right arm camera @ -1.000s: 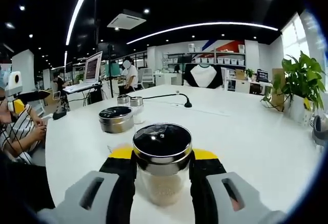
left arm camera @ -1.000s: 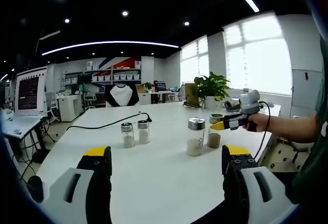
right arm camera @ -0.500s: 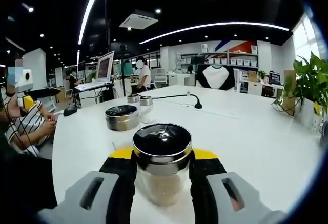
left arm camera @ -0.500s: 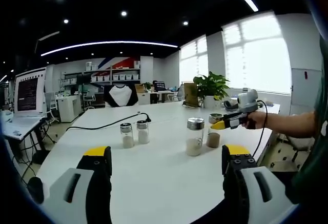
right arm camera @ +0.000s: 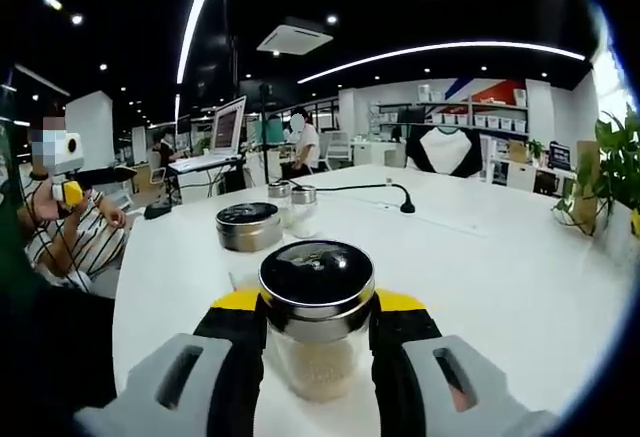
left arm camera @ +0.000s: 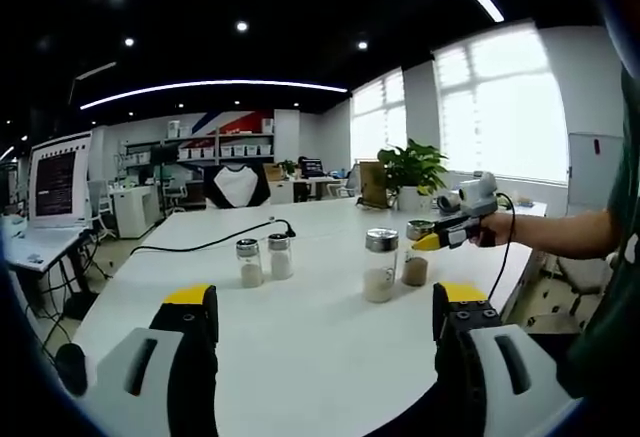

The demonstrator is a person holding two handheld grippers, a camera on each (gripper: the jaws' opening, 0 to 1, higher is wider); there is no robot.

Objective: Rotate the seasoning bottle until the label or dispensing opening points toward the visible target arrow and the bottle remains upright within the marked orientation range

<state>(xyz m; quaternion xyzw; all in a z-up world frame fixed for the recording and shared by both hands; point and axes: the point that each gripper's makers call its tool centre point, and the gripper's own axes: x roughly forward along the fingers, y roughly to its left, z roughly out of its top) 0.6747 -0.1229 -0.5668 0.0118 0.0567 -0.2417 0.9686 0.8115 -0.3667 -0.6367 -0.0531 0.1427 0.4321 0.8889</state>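
Note:
The seasoning bottle point(right arm camera: 317, 329), clear glass with pale grains and a shiny black-topped metal lid, stands upright on the white table point(right arm camera: 500, 277). My right gripper point(right arm camera: 317, 302) is shut on it, a jaw at each side. In the left gripper view the same bottle point(left arm camera: 415, 269) is at the right, with the right gripper point(left arm camera: 428, 242) clamped on its top. A taller bottle point(left arm camera: 381, 267) stands just left of it. My left gripper point(left arm camera: 325, 342) hangs open over the table's near edge, well short of the bottles.
Two small shakers point(left arm camera: 264, 260) stand mid-table beside a black cable point(left arm camera: 205, 244). The second bottle's metal lid point(right arm camera: 249, 227) lies ahead and left of the held one. A potted plant point(left arm camera: 412, 172) stands at the far right. People sit at desks behind.
The right gripper has turned leftward with the bottle still in its jaws, so the room slides right in its view. The left gripper has held still.

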